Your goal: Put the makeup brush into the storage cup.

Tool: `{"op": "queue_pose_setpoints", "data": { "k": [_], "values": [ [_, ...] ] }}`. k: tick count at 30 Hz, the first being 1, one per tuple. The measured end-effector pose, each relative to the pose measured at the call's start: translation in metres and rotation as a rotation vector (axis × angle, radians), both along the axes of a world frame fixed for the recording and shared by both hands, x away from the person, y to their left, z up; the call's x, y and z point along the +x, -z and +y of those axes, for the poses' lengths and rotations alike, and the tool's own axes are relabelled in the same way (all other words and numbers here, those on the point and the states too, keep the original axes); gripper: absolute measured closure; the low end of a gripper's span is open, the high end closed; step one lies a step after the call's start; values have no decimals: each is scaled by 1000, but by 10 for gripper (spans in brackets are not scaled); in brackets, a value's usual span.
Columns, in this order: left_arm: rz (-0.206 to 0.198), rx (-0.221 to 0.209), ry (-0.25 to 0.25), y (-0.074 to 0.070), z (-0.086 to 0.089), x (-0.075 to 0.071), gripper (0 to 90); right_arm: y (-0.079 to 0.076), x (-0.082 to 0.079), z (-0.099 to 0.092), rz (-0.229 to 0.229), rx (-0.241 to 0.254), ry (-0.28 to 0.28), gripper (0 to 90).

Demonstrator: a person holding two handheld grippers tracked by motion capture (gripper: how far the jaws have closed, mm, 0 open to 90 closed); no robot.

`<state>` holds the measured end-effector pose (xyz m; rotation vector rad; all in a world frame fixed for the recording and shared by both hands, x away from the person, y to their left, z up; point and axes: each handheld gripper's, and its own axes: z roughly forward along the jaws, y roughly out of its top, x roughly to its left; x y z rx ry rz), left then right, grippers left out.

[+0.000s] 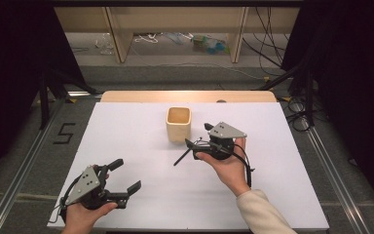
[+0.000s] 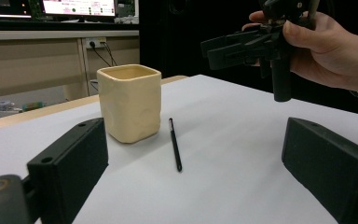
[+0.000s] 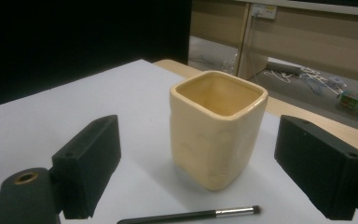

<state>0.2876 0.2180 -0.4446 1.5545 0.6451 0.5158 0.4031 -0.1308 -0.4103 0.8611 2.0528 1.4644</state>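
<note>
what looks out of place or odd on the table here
Only the thin black brush: it lies flat on the white table beside the upright cream square cup rather than standing in it. The cup looks empty and undamaged, and nothing is spilled.

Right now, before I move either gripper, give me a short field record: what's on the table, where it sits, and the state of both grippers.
surface: white table top
cup: cream square cup, upright, looks empty in the right gripper view
brush: thin black brush lying flat on the table beside the cup, apart from it
left gripper: open, holding nothing, at the near left of the table
right gripper: open, holding nothing, raised near the cup and brush
contact: neither gripper touches cup or brush
</note>
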Motion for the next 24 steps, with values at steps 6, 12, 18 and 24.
{"op": "queue_pose_setpoints", "data": {
  "k": [6,12,18,24],
  "values": [
    [-1,-1,0,0,0,0,69,-1,5,5,-4,7,-6,156],
    [0,1,0,0,0,0,68,1,8,9,-3,5,-4,157],
    [3,3,0,0,0,0,69,-1,13,12,34,-18,16,157],
    [3,4,0,0,0,0,70,-2,16,16,73,-52,26,160]
  ]
}}
